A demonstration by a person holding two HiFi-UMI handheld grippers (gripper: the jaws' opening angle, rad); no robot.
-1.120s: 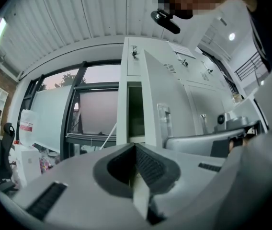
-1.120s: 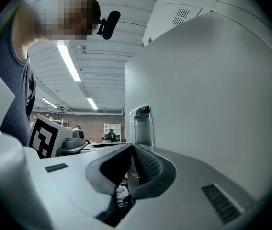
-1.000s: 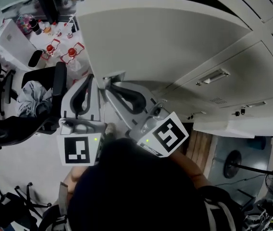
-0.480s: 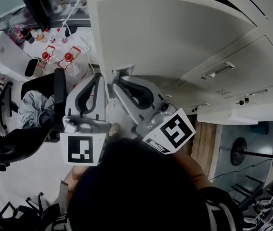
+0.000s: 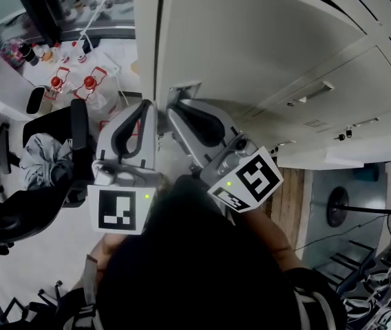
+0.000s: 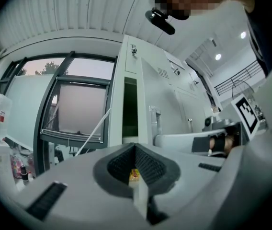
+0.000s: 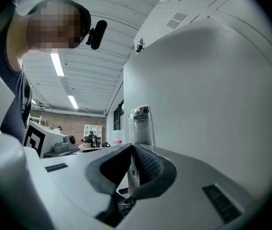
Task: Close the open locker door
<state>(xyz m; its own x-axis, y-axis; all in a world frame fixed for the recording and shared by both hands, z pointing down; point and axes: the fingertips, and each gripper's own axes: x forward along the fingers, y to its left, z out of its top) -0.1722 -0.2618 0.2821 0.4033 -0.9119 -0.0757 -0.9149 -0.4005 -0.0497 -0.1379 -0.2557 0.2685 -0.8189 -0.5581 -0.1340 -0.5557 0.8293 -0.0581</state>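
The open locker door (image 5: 250, 47) is a pale grey panel filling the top of the head view, with a small metal latch plate (image 5: 184, 90) near its free edge. My right gripper (image 5: 180, 108) is shut, its tip against the door face just under the latch (image 7: 141, 123). Just outside the door's free edge, my left gripper (image 5: 147, 107) is also shut and holds nothing. In the left gripper view the door (image 6: 148, 119) appears edge-on beside the dark locker opening (image 6: 130, 109), with the right gripper (image 6: 212, 140) behind it. Each gripper view shows its jaws meeting: left gripper (image 6: 135, 150), right gripper (image 7: 132, 150).
Closed lockers with bar handles (image 5: 312, 91) run to the right of the door. At left are a desk with red-capped bottles (image 5: 71, 84) and a black office chair (image 5: 58, 136) with clothes on it. A window (image 6: 73, 109) stands beyond the locker.
The door has swung further toward the lockers. Both grippers have moved right with it, the right one staying at the latch.
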